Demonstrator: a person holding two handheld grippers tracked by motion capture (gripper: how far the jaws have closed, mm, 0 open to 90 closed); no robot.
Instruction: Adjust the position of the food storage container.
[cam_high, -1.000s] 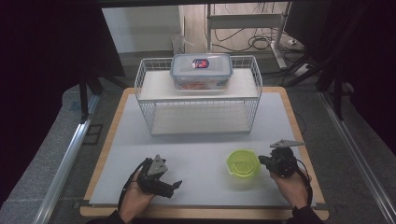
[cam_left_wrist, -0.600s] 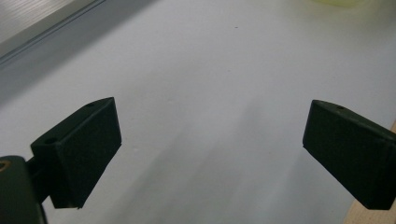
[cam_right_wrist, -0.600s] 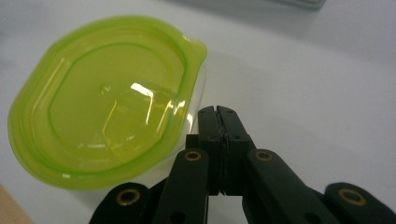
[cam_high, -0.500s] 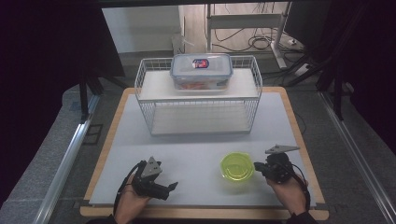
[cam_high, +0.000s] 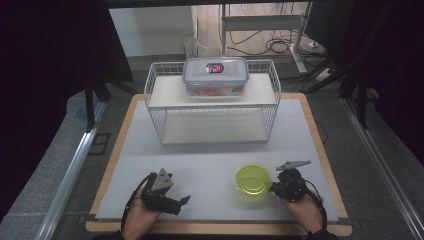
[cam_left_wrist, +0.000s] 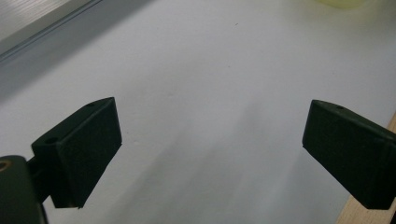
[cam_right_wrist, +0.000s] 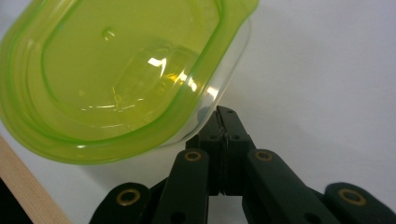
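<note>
I'm holding my right hand-held gripper (cam_high: 274, 188) pinched tight, its matte black jaws together at the rim of the round, glossy lime-green plastic container (cam_high: 253, 179) sitting on the smooth white tabletop (cam_high: 210, 165). My left hand-held gripper (cam_high: 184, 200) is hovering nearby, blocky pads (cam_left_wrist: 84, 149) spread wide, gripping nothing.

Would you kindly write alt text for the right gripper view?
The right hand-held gripper, jaws shut, meets the edge of a round container with a translucent green lid. It sits on a white table mat, whose wooden edge shows at lower left.
</note>
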